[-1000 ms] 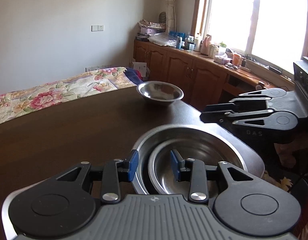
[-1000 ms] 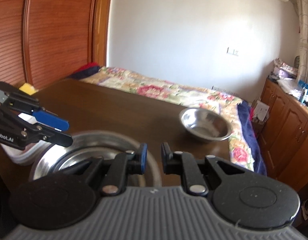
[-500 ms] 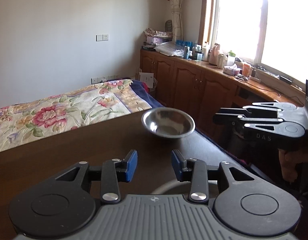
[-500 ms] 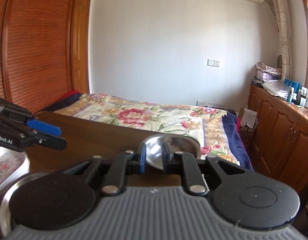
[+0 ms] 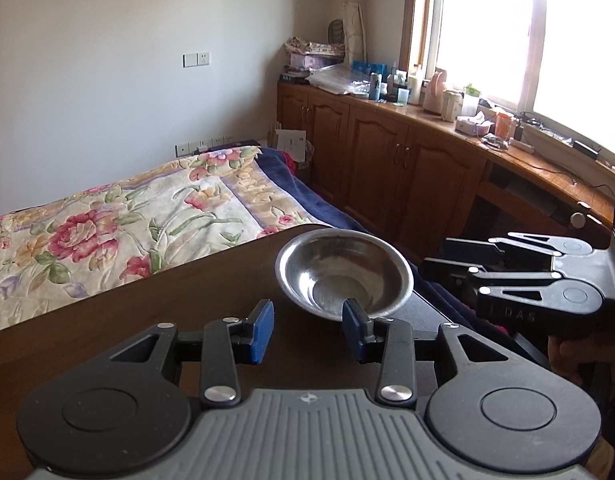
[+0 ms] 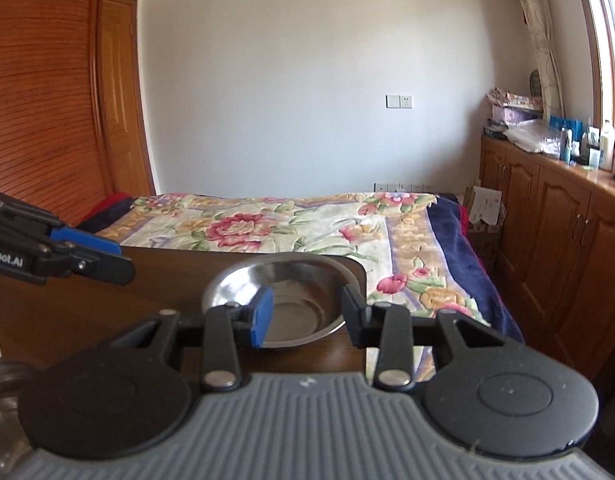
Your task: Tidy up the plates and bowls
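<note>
Bowl: a single steel bowl [image 5: 344, 277] stands upright and empty on the far corner of the dark wooden table [image 5: 147, 312], near the rounded edge that faces the bed.
Bowl contact: nothing touches it; in both wrist views it lies ahead of the fingertips, not between them.
Right gripper: the right gripper [image 6: 307, 314] is aimed straight at the bowl, fingers spread wide, nothing held. The bowl's near rim [image 6: 243, 276] sits just past the blue pad [image 6: 263, 316] of the left-hand finger.
Left gripper: the left gripper [image 5: 307, 330] is also spread and empty. It points at the bowl from the other side, with the bowl offset toward its right-hand finger.
Gripper relation: each tool shows in the other's view, flanking the bowl and apart from it.
Other ware: a curved metal edge [image 6: 3, 408] shows at the lower left of the right wrist view; what it belongs to cannot be told from here.
Step in hand (judgement): approach to the lone bowl, before any grasp; the right gripper appears the better aligned.
Next move requires (judgement): advance until one finger is inside the rim and the other outside, then close on the wall; a thin, sloped, polished rim may slip, so seat the pads deep.
Clearance: the bowl stands close to the table edge; avoid pushing it outward.
Surroundings: floral bedspread [image 5: 107, 216] beyond the table; wooden cabinets [image 5: 387, 160] under the window.
</note>
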`<state>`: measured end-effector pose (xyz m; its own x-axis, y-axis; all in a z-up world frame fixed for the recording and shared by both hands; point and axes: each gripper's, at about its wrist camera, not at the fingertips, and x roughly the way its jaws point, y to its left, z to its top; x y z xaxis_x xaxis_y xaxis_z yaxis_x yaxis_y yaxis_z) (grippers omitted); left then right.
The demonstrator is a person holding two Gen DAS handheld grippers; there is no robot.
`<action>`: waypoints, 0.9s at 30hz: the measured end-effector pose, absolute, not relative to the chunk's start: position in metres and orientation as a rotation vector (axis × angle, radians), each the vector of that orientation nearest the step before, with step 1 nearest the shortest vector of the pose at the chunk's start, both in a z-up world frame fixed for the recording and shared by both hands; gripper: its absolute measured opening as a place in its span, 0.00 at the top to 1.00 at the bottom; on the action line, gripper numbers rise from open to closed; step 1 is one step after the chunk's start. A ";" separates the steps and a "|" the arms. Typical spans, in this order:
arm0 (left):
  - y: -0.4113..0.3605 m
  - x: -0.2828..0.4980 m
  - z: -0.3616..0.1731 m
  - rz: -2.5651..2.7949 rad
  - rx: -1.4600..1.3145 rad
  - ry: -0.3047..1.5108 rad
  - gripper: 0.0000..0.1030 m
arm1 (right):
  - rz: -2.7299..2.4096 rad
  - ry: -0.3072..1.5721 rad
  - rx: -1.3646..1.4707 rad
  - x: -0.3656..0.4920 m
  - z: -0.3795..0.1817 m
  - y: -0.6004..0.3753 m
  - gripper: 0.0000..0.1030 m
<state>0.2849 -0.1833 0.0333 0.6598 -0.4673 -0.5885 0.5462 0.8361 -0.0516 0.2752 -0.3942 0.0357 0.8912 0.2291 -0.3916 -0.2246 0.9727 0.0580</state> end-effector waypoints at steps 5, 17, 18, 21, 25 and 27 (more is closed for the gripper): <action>-0.196 0.310 0.024 -0.575 0.145 0.668 0.61 | 0.234 0.420 0.038 0.285 0.027 -0.398 0.61; -0.214 0.345 0.003 -0.563 0.149 0.731 0.61 | 0.224 0.448 0.093 0.301 0.018 -0.406 0.62; -0.215 0.347 0.002 -0.562 0.148 0.736 0.61 | 0.226 0.453 0.096 0.302 0.017 -0.406 0.62; -0.217 0.352 -0.002 -0.562 0.143 0.755 0.61 | 0.233 0.465 0.109 0.305 0.015 -0.408 0.62; -0.216 0.357 -0.002 -0.575 0.121 0.760 0.61 | 0.243 0.487 0.131 0.309 0.013 -0.408 0.62; -0.217 0.358 -0.002 -0.577 0.126 0.763 0.61 | 0.252 0.498 0.138 0.311 0.012 -0.408 0.62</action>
<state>0.3579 -0.2172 -0.0019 0.5766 -0.4471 -0.6838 0.5358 0.8388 -0.0967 0.3110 -0.4077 0.0123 0.8482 0.2722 -0.4543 -0.2053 0.9597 0.1918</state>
